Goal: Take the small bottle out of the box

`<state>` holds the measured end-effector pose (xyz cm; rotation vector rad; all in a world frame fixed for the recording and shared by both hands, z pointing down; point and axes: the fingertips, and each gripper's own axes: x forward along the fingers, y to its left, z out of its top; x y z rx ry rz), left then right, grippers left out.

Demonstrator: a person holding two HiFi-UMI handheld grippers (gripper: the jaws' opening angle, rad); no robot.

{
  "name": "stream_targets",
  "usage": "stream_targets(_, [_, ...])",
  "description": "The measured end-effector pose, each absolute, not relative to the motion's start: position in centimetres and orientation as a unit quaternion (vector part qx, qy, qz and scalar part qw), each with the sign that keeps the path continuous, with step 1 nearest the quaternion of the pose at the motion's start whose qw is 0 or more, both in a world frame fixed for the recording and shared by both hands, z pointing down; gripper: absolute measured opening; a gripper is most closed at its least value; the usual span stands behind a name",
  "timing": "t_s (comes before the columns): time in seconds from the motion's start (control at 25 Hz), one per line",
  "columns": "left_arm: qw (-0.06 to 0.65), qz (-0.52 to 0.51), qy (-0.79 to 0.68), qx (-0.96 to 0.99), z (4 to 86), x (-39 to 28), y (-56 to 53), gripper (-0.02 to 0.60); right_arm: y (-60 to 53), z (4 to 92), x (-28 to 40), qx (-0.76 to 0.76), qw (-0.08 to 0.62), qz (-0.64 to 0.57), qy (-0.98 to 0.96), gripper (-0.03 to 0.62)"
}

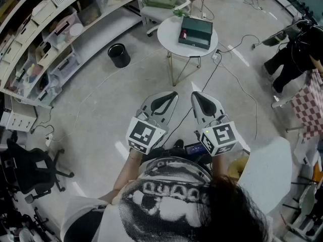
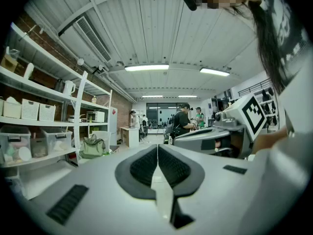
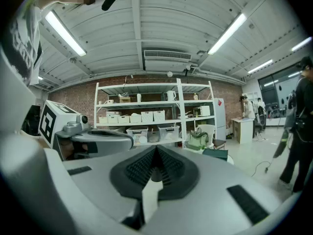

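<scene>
Nothing here reads as a clear word. The shirt [image 1: 169,198] carries a row of big pale letters above a dark print, and they're too smeared to spell out. On the left cube [image 1: 145,134] there's a black-and-white square marker: blocks only, no letters or digits. The right cube [image 1: 220,136] has the same kind of marker with a different block pattern, and it shows again, large, in the left gripper view. Over on the round desk [image 1: 169,40], the box [image 1: 197,32] has a small red patch near one corner, too small to read. The bins on the shelf [image 1: 60,49] are too far off for any label to be made out
</scene>
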<state>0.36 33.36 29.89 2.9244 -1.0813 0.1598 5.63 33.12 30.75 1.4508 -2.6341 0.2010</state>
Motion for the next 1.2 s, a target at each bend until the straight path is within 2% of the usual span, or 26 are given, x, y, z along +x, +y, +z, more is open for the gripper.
stream_targets(0.52, [0.032,0.077,-0.346,0.934,32.8,4.5,32.3,0.014,32.6,32.8,11.2,0.497,0.033,0.104,-0.861,0.002])
stream_targets(1.2, [0.031,0.095,-0.351,0.931,33.3,5.4,29.9,0.014,29.4,34.0,11.6,0.485,0.027,0.117,-0.866,0.002])
